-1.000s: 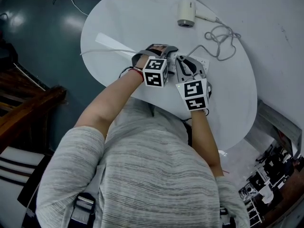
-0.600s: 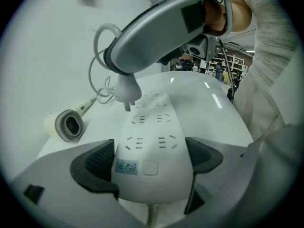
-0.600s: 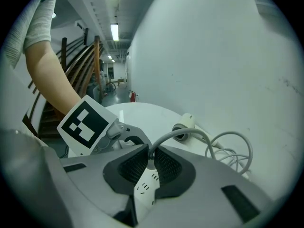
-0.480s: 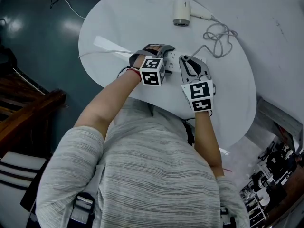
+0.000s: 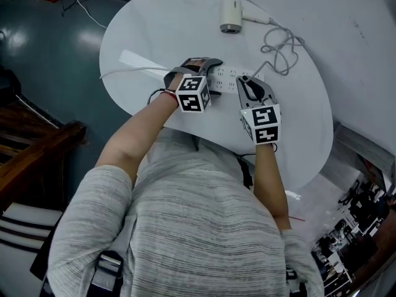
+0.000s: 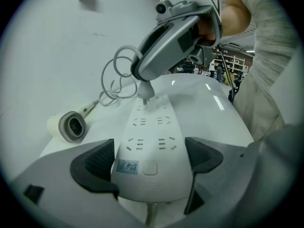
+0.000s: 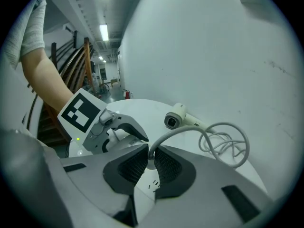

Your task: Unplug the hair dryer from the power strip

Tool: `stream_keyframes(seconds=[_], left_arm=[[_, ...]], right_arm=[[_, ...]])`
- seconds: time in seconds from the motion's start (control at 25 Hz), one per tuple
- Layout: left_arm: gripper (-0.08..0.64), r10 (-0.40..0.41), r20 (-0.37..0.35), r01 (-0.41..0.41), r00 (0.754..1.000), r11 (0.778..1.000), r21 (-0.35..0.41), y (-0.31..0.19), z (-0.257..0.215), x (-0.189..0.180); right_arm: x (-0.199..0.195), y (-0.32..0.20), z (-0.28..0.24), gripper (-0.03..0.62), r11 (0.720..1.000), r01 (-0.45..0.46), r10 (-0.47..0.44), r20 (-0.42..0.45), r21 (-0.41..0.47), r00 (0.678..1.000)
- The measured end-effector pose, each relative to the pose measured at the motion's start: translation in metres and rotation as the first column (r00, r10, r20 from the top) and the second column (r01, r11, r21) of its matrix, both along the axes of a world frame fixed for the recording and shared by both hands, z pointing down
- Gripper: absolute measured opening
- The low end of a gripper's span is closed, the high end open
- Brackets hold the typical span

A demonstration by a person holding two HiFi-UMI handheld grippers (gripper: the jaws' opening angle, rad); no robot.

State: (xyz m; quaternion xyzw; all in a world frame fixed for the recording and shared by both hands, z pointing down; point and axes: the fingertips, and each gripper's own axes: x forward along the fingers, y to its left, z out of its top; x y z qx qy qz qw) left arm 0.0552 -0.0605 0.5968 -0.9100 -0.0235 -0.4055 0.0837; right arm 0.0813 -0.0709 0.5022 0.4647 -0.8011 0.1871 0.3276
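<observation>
A white power strip (image 6: 151, 141) lies on the round white table (image 5: 154, 30), and my left gripper (image 6: 149, 163) is shut on its near end, one pad against each long side. At the strip's far end my right gripper (image 7: 151, 163) is shut on the white plug (image 6: 145, 91). The prongs are hidden, so I cannot tell whether they sit in the socket. From the plug the grey cord (image 7: 223, 144) runs in loose coils to the cream hair dryer (image 5: 230, 15), which lies at the table's far side. In the head view the left gripper (image 5: 213, 73) and the right gripper (image 5: 243, 82) stand side by side.
The strip's own white cable (image 5: 133, 68) runs left off the table edge. A flat white strip (image 5: 139, 59) lies beside it. A light wall stands behind the table on the right. Dark floor and a wooden stair rail (image 5: 37, 147) are on the left.
In the head view my right gripper has shifted right, away from the left one, still shut on the plug. The left gripper has stayed on the strip.
</observation>
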Motion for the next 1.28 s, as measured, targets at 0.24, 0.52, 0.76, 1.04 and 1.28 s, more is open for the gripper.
stream_keyframes(seconds=[0.24,0.52,0.76,1.04,1.28], left_arm=[[0.459,-0.138,-0.175,0.133,0.975,0.99,-0.035,-0.006,-0.041,0.002],[0.18,-0.338,-0.335,0.29,0.879,0.939,-0.187,-0.008,-0.087,-0.006],[0.014,-0.422,-0.353,0.338,0.835,0.9,-0.275,-0.007,-0.098,-0.016],[0.009,-0.448,-0.371,0.355,0.814,0.888,-0.292,-0.003,-0.109,-0.021],[0.009,-0.454,-0.394,0.354,0.799,0.885,-0.301,0.001,-0.121,-0.021]], right_arm=[[0.017,-0.011,0.004,0.052,0.995,-0.098,0.102,0.134,-0.034,0.986],[0.018,-0.009,0.022,0.054,0.985,-0.102,0.133,0.232,-0.142,0.964],[0.018,-0.007,0.029,0.054,0.977,-0.116,0.16,0.254,-0.177,0.954],[0.026,0.003,0.031,0.127,0.963,-0.173,0.222,0.241,-0.208,0.945],[0.034,0.015,0.021,0.129,0.96,-0.218,0.256,0.232,-0.176,0.938]])
